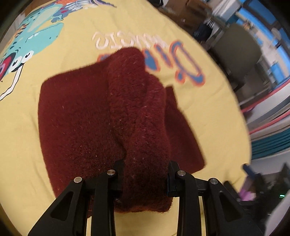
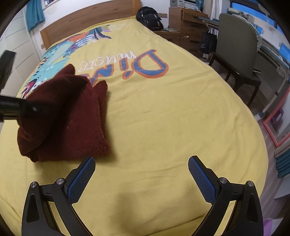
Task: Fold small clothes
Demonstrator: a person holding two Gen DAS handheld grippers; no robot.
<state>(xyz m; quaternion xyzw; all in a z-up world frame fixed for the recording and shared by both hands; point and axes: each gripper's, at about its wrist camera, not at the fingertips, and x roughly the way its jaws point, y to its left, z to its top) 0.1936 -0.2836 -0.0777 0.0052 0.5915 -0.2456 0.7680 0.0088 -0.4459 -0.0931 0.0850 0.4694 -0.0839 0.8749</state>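
Observation:
A dark red knitted garment (image 1: 87, 116) lies partly folded on the yellow bedspread (image 1: 208, 112). My left gripper (image 1: 145, 174) is shut on a thick fold of it, lifted above the flat part; the fold hangs between the black fingers (image 1: 118, 172). In the right wrist view the same garment (image 2: 72, 116) sits at the left, with the left gripper's black body (image 2: 16, 109) over it. My right gripper (image 2: 141, 163) hovers open over bare bedspread (image 2: 163, 118) to the right of the garment, blue pads (image 2: 82, 179) wide apart, nothing between them.
The bedspread carries a dinosaur print and large lettering (image 2: 145, 65). A wooden headboard (image 2: 87, 16) is at the far end. A chair (image 2: 237, 52), a desk with drawers (image 2: 188, 25) and a black backpack (image 2: 148, 16) stand off the bed's right side.

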